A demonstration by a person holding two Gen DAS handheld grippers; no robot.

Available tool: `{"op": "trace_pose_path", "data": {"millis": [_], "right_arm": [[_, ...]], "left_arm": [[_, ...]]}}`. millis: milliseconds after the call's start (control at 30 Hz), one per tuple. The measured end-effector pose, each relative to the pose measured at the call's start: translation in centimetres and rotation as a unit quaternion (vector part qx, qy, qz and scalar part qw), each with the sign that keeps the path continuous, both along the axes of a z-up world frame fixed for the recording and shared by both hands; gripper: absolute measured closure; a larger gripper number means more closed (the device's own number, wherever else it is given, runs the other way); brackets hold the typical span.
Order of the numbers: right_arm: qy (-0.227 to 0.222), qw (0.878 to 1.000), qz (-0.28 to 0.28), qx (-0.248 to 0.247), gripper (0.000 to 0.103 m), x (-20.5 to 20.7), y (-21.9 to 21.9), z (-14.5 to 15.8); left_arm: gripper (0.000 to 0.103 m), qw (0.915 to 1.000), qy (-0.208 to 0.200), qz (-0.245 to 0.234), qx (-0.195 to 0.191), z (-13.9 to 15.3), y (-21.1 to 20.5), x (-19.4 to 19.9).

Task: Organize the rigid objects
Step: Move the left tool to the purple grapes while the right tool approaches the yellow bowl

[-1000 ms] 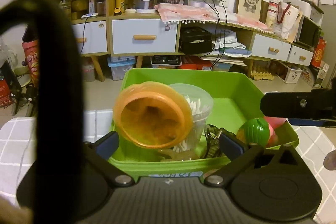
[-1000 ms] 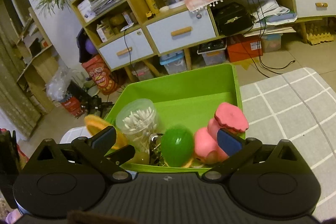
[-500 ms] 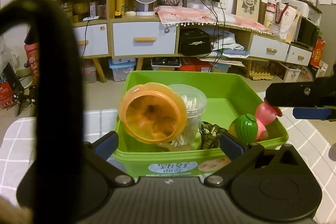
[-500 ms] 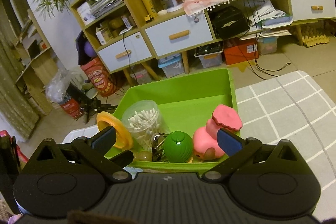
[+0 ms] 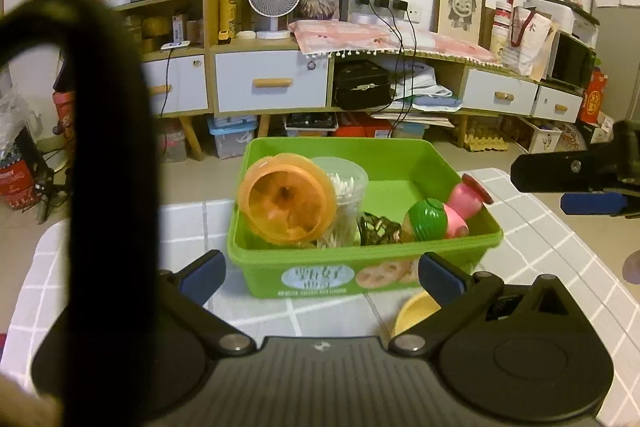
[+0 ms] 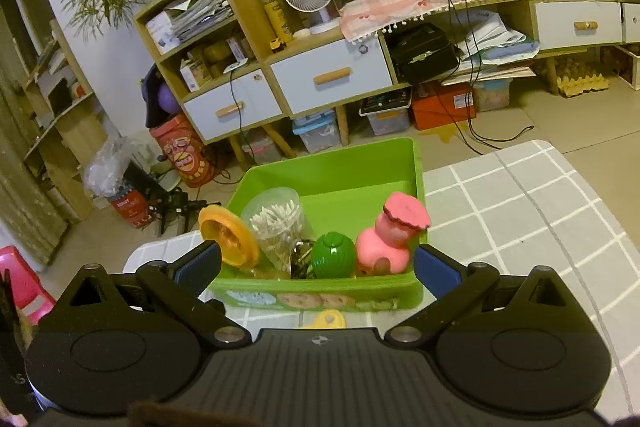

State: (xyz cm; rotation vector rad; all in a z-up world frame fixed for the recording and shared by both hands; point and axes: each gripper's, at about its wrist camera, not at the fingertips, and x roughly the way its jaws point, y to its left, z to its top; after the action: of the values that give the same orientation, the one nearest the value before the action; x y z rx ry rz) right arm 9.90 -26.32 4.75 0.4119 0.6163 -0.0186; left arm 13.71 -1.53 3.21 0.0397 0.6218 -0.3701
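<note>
A green bin (image 5: 372,277) (image 6: 332,297) stands on the checked tablecloth. In it are an orange round container (image 5: 286,205) (image 6: 226,235), a clear jar of cotton swabs (image 5: 344,203) (image 6: 278,227), a dark clip (image 5: 378,229), a green ball-shaped toy (image 5: 428,223) (image 6: 332,255) and a pink toy (image 5: 466,205) (image 6: 390,237). A yellow object (image 5: 414,313) (image 6: 324,319) lies on the cloth in front of the bin. My left gripper (image 5: 320,273) is open and empty, just before the bin. My right gripper (image 6: 316,267) is open and empty, before the bin's front wall.
The table (image 6: 520,211) carries a grey cloth with white lines. A thick black cable (image 5: 108,147) loops across the left of the left wrist view. The right gripper's fingers (image 5: 568,179) show at that view's right edge. Shelves and drawers (image 6: 332,79) stand beyond the table.
Both grippers have drawn back from the bin, which now sits farther away with its front label showing. The yellow object has come into view in front of it.
</note>
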Motion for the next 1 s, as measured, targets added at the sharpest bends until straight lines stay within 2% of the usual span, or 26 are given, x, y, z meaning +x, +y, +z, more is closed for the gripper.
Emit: {"op": "trace_pose_path", "data": {"millis": [200, 333, 467, 667, 1000], "right_arm": [[0.008, 1.0, 0.005, -0.015, 0.002, -1.8, 0.5, -0.1], [0.013, 1.0, 0.007, -0.015, 0.002, -2.6, 0.6, -0.5], [0.018, 1.0, 0.008, -0.021, 0.002, -3.3, 0.8, -1.5], [0.041, 0.997, 0.021, -0.067, 0.002, -3.7, 1.3, -3.1], [0.054, 0.997, 0.01, -0.061, 0.002, -4.5, 0.8, -3.6]], "left_arm": [[0.017, 1.0, -0.003, -0.004, 0.008, 0.6, 0.9, -2.2], [0.017, 1.0, 0.008, -0.005, -0.002, 0.7, 1.6, -3.3], [0.017, 0.9997, 0.016, -0.01, -0.013, 0.0, 2.2, -4.6], [0.017, 0.9988, 0.036, -0.029, -0.015, -1.3, 2.3, -5.9], [0.017, 0.9942, 0.069, -0.08, -0.018, -3.5, -0.6, -6.7]]}}
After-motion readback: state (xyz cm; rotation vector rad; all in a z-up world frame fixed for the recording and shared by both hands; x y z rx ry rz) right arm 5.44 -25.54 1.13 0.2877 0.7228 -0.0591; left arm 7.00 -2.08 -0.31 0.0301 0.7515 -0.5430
